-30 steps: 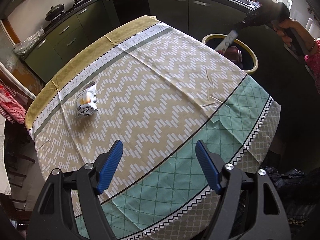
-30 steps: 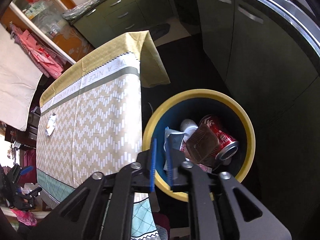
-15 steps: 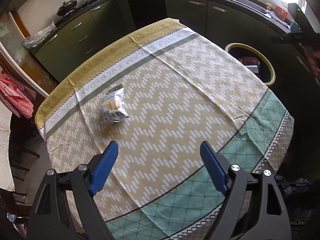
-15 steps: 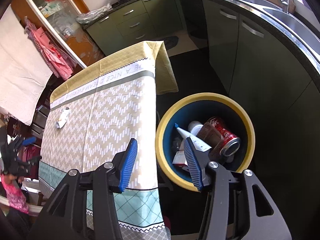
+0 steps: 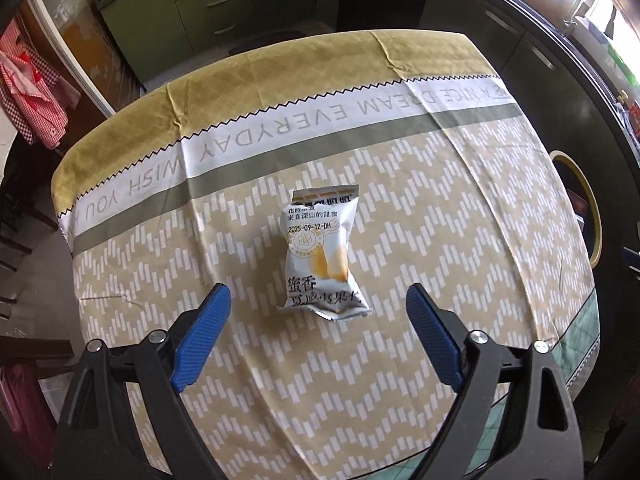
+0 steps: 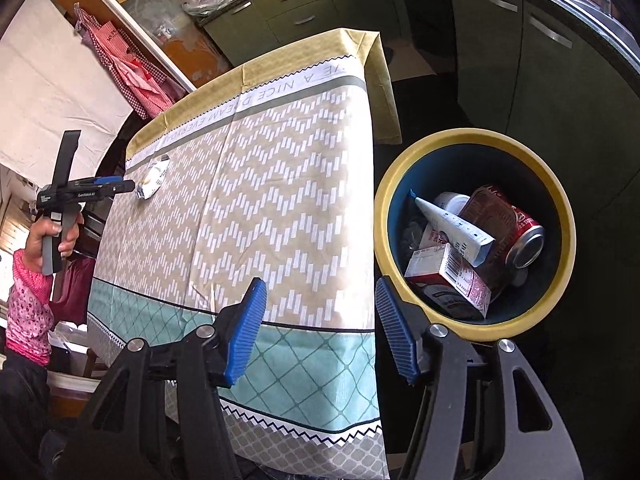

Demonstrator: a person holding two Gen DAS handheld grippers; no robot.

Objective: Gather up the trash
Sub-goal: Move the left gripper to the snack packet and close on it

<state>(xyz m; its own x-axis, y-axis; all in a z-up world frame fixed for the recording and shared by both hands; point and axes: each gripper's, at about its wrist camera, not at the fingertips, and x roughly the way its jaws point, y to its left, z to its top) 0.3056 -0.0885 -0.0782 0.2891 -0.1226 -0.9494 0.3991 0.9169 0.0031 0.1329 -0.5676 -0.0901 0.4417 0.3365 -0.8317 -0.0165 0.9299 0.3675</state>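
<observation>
A silver snack packet [image 5: 322,254] lies flat on the patterned tablecloth [image 5: 440,216]. My left gripper [image 5: 318,304] is open, its blue fingers either side of the packet's near end, just short of it. The packet also shows small in the right wrist view [image 6: 152,178], with the left gripper [image 6: 116,186] beside it. My right gripper [image 6: 320,308] is open and empty, above the table's edge next to the yellow-rimmed bin [image 6: 560,208]. The bin holds a white tube [image 6: 452,228], a red can [image 6: 520,232] and a carton [image 6: 452,276].
The bin's rim [image 5: 588,208] shows at the right past the table. Dark green kitchen cabinets [image 6: 540,60] stand behind the bin and past the table's far end [image 5: 208,12]. Red checked cloth [image 5: 28,84] hangs at the left.
My left gripper has moved left and forward up to the snack packet. My right gripper has opened, let the white tube fall into the bin, and drawn back.
</observation>
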